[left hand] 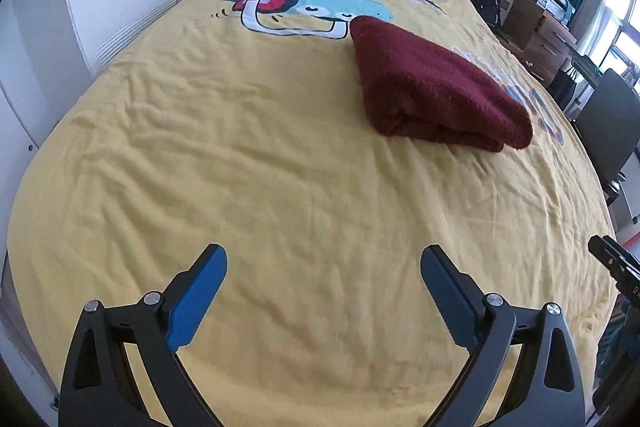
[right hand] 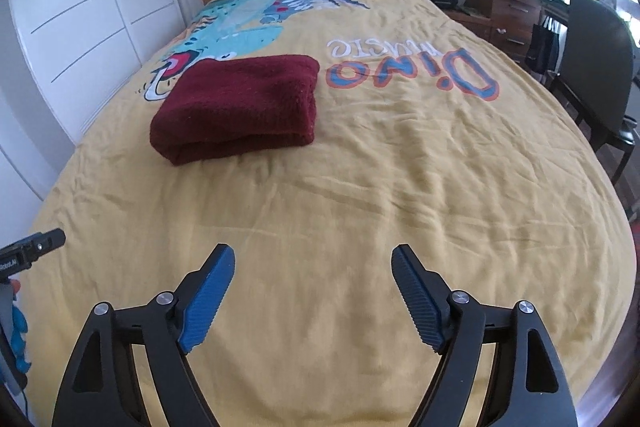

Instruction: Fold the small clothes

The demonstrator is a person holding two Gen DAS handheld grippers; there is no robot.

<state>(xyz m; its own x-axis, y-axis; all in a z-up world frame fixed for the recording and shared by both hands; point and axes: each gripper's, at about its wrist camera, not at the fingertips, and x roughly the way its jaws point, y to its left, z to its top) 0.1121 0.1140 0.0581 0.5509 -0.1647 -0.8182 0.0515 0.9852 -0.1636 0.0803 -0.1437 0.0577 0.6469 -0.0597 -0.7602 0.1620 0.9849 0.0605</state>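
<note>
A dark maroon towel (right hand: 240,105) of fuzzy terry cloth lies folded into a thick, neat rectangle on the yellow bedspread (right hand: 360,187), its rounded fold edges stacked in layers at the near side. It sits toward the middle of the bed, partly covering the cartoon dinosaur print (right hand: 236,27) and just beside the "Dino" lettering (right hand: 412,71). The left gripper (left hand: 323,263) and the right gripper (right hand: 313,263) both hang above bare bedspread, well apart from the towel, blue pads spread wide and holding nothing.

The left claw (left hand: 323,293) and the right claw (right hand: 313,293) both hang spread wide, gripping nothing, their blue pads (left hand: 198,301) apart.
</note>
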